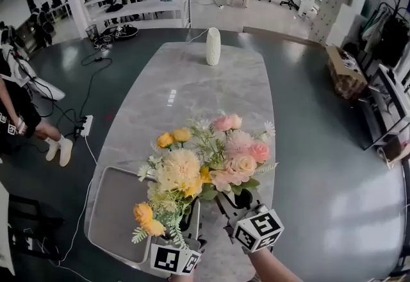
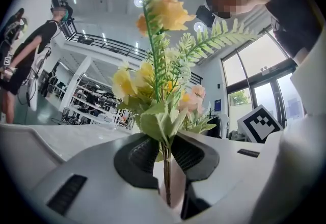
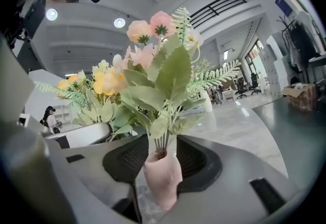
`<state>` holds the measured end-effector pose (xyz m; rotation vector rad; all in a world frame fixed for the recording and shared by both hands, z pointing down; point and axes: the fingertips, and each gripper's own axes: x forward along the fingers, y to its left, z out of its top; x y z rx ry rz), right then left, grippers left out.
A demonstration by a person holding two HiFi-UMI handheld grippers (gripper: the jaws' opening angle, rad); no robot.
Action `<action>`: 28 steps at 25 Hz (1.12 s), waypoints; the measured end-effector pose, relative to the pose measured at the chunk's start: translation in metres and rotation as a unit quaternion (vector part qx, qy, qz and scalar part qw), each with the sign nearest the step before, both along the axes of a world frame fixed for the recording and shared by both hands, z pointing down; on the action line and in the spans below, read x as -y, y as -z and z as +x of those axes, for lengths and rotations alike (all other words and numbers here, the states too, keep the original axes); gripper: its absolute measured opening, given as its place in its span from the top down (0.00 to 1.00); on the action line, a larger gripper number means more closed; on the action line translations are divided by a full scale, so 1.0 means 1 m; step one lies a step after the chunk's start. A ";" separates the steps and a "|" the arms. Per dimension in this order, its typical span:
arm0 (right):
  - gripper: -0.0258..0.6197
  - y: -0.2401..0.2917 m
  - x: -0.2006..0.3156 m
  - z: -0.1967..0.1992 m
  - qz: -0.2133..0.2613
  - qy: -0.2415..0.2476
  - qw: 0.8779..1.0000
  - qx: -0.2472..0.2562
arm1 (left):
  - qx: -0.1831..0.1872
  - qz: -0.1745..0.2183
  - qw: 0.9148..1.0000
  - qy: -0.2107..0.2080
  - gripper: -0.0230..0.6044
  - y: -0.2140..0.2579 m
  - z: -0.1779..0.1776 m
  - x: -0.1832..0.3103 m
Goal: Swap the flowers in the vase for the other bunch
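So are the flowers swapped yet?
Can't tell for sure. Looks done: the pink flower bunch stands in the small pink vase. In hand: the left gripper is clamped on the yellow flower bunch by its stems; the right gripper has its jaws open around the vase. Left: maybe just laying the yellow bunch down, if it was the old one.

Yellow bunch (image 1: 172, 175) — butter-yellow and orange blooms, green fern leaves. Pink bunch (image 1: 240, 146) — pale pink and peach blooms, green leaves, its stems in a soft pink sleeve (image 3: 162, 177). The table (image 1: 192, 82) is grey-veined marble. The tray (image 1: 112, 210) at its near left corner is pale grey, and the ribbed vase (image 1: 213, 45) by its far edge is white.
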<state>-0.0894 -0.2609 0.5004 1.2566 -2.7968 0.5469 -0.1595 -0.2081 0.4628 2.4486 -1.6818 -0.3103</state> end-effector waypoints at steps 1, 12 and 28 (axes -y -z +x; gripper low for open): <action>0.69 0.001 0.001 0.000 0.004 -0.001 1.000 -0.003 | 0.000 -0.001 1.000 0.000 0.83 -0.001 0.000 0.000; 0.81 0.006 0.004 0.003 0.038 -0.013 0.999 -0.015 | -0.001 -0.001 1.000 0.014 0.83 -0.003 -0.008 -0.004; 0.85 0.042 0.004 0.015 0.063 -0.024 0.997 0.046 | -0.006 0.002 1.000 0.024 0.83 0.008 -0.013 -0.012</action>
